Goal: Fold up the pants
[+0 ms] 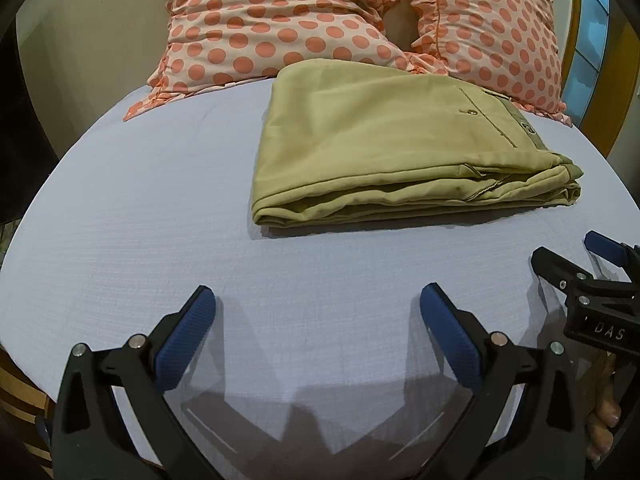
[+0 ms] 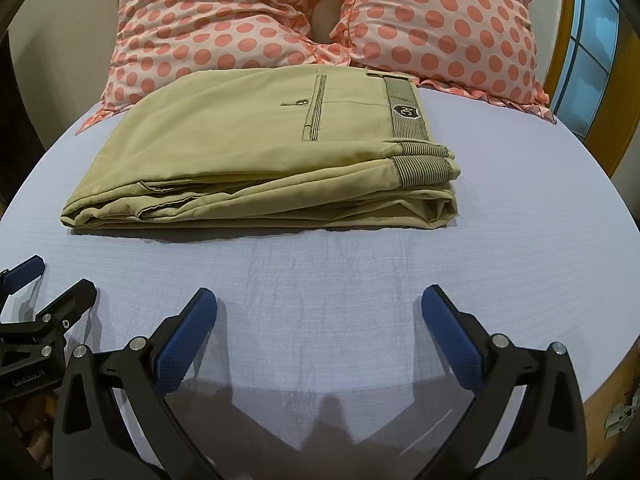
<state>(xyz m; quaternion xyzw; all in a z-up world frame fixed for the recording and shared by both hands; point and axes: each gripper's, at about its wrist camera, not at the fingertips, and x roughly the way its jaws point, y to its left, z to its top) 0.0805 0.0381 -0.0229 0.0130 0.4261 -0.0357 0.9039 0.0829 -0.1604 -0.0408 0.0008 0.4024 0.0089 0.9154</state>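
Observation:
Khaki pants lie folded into a flat rectangular stack on the pale blue bed sheet, waistband to the right, back pocket on top. They also show in the right wrist view. My left gripper is open and empty, over the sheet well in front of the pants. My right gripper is open and empty too, in front of the pants. The right gripper also shows at the right edge of the left wrist view. The left gripper shows at the left edge of the right wrist view.
Two polka-dot pillows lie behind the pants at the head of the bed. A window with a yellow frame is at the right. The wooden bed edge shows at the lower right.

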